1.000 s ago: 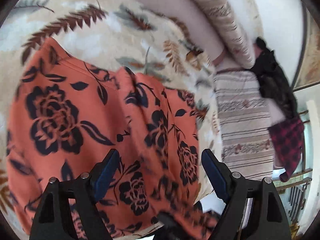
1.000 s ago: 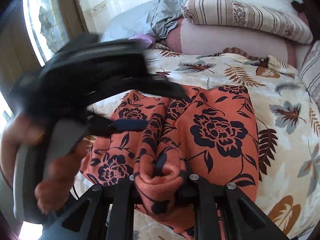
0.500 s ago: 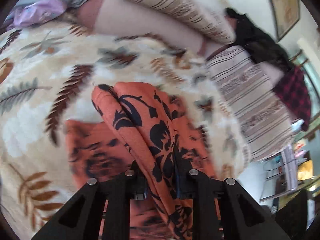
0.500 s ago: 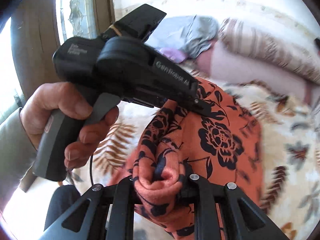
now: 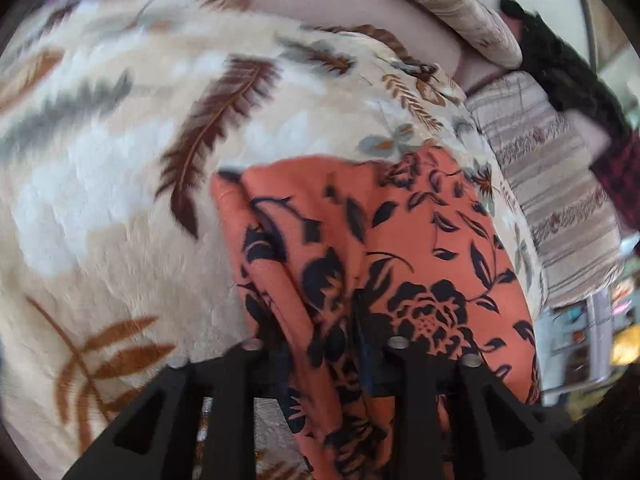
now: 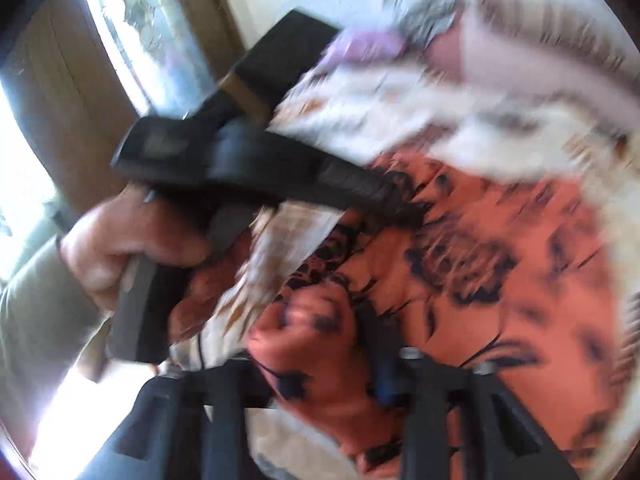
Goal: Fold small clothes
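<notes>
Orange garment (image 5: 420, 248) with black rose print, bunched fold on leaf-print bed blanket (image 5: 120, 208), left claw (image 5: 320, 344) easing, fold still pinched, right claw (image 6: 316, 364) just opening, loose around blurred wad

Garment on blanket, pillows behind

The garment (image 5: 420, 248) lies on the blanket (image 5: 120, 184), toward 4 o'clock; pillows (image 5: 552, 184) sit beyond at 2 o'clock, dark clothes (image 5: 560, 68) heaped on them.
</notes>
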`<state>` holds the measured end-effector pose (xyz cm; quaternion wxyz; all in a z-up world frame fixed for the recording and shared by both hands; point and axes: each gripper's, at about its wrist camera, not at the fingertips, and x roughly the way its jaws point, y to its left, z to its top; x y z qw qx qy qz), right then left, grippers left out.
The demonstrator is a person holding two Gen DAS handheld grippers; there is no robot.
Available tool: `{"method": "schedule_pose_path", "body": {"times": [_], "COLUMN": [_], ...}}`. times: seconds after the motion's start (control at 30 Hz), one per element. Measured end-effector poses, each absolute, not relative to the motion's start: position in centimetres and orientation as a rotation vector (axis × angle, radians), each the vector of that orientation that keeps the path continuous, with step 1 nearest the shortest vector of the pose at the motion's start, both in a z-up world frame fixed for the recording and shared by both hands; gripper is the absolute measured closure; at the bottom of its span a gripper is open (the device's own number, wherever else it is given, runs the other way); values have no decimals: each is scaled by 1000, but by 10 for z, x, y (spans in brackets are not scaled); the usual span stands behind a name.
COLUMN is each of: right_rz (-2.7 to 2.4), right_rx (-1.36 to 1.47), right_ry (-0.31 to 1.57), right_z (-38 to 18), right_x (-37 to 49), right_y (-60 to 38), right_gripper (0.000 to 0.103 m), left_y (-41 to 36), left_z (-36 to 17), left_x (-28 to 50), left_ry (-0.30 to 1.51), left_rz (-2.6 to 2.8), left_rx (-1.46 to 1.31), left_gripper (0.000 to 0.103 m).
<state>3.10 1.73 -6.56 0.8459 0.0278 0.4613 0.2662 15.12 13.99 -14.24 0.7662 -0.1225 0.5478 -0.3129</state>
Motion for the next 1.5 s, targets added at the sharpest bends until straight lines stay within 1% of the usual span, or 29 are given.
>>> {"method": "schedule_pose_path", "body": {"times": [0.07, 0.1, 0.13, 0.2, 0.3, 0.33, 0.4, 0.43, 0.47, 0.5, 0.6, 0.7, 0.73, 0.77, 0.8, 0.83, 0.87, 0.93, 1.07, 1.1, 1.13, 1.2, 1.33, 1.37, 1.43, 1.47, 1.5], "right_rz": [574, 587, 599, 607, 601, 598, 588, 583, 581, 574, 537, 526, 538, 557, 570, 561, 557, 565, 565, 554, 539, 509, 454, 451, 506, 542, 543], "right_rx": [43, 58, 91, 137, 210, 238, 283, 304, 322, 335, 398, 484, 525, 574, 639, 694, 765, 871, 904, 904, 908, 922, 950, 961, 996, 997, 951], "right_ry": [896, 895, 907, 920, 884, 876, 865, 871, 875, 876, 870, 879, 883, 894, 910, 935, 970, 971, 943, 926, 911, 893, 952, 972, 1013, 1056, 1127], "right_z": [-65, -62, -60, -54, -40, -38, -37, -36, -37, -36, -37, -43, -43, -50, -61, -70, -82, -91, -79, -74, -71, -68, -85, -89, -96, -103, -114], "right_x": [17, 12, 8, 3, -9, -11, -13, -15, -15, -13, -13, -16, -19, -15, -11, -9, -4, -7, -9, -11, -10, -8, 19, 25, 35, 42, 51], "right_y": [16, 14, 9, -2, -35, -47, -65, -73, -80, -86, -115, -135, -142, -148, -156, -164, -172, -187, -207, -213, -220, -236, -253, -255, -252, -244, -232], "right_gripper": [37, 35, 33, 33, 32, 31, 30, 30, 30, 30, 30, 29, 29, 29, 29, 29, 29, 31, 29, 29, 28, 27, 27, 27, 27, 28, 33], "left_y": [148, 147, 146, 150, 165, 169, 164, 171, 182, 190, 193, 189, 185, 177, 173, 174, 177, 178, 163, 155, 152, 141, 104, 100, 91, 88, 86], "left_z": [-137, -132, -128, -116, -93, -98, -130, -145, -144, -139, -109, -89, -93, -107, -129, -143, -139, -120, -68, -56, -49, -40, -57, -68, -102, -112, -115], "left_x": [150, 146, 143, 133, 98, 86, 74, 69, 65, 62, 42, 21, 18, 19, 20, 19, 16, 10, 5, 8, 10, 17, 40, 41, 46, 46, 42], "left_ry": [1182, 1172, 1171, 1170, 1054, 1060, 1185, 1203, 1177, 1174, 1104, 1048, 1059, 1111, 1190, 1209, 1174, 1128, 985, 950, 921, 871, 893, 912, 1014, 1009, 967], "left_rz": [-666, -651, -628, -583, -606, -603, -508, -475, -474, -458, -432, -505, -480, -440, -395, -382, -380, -372, -377, -400, -414, -430, -443, -416, -363, -339, -324], "left_rx": [-320, -289, -250, -244, -276, -276, -169, -183, -269, -328, -315, -340, -324, -296, -258, -274, -301, -307, -216, -211, -202, -178, -117, -80, -29, 11, 36], "left_gripper": [67, 60, 58, 58, 59, 59, 66, 66, 66, 66, 71, 71, 71, 71, 68, 66, 66, 69, 69, 66, 59, 49, 49, 49, 49, 48, 47]}}
